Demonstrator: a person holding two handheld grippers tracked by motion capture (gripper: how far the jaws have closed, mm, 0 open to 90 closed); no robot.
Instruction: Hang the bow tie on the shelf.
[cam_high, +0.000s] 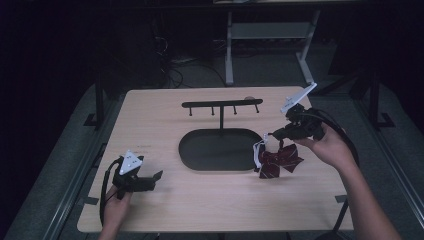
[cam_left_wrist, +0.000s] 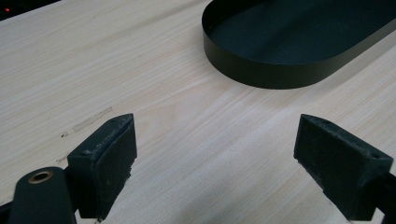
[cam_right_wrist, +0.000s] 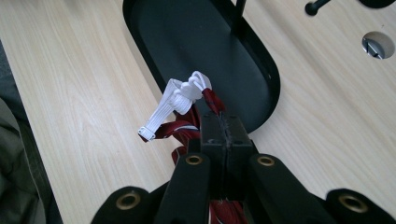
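Lifting a dark red bow tie (cam_high: 278, 161) at centre right, right tongs (cam_high: 272, 135) clamped on its band.
Left tongs (cam_high: 156, 176) rest open, lower left of the counter (cam_high: 210, 205); next move likely hangs the white strap (cam_right_wrist: 173, 100) on the hook rack (cam_high: 221, 104).

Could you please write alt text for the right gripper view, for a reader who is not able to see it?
The right gripper, jaws closed, holds a dark red striped bow tie with a white elastic strap above a light wooden table. Behind it lies a black oval tray, from which a thin black post rises.
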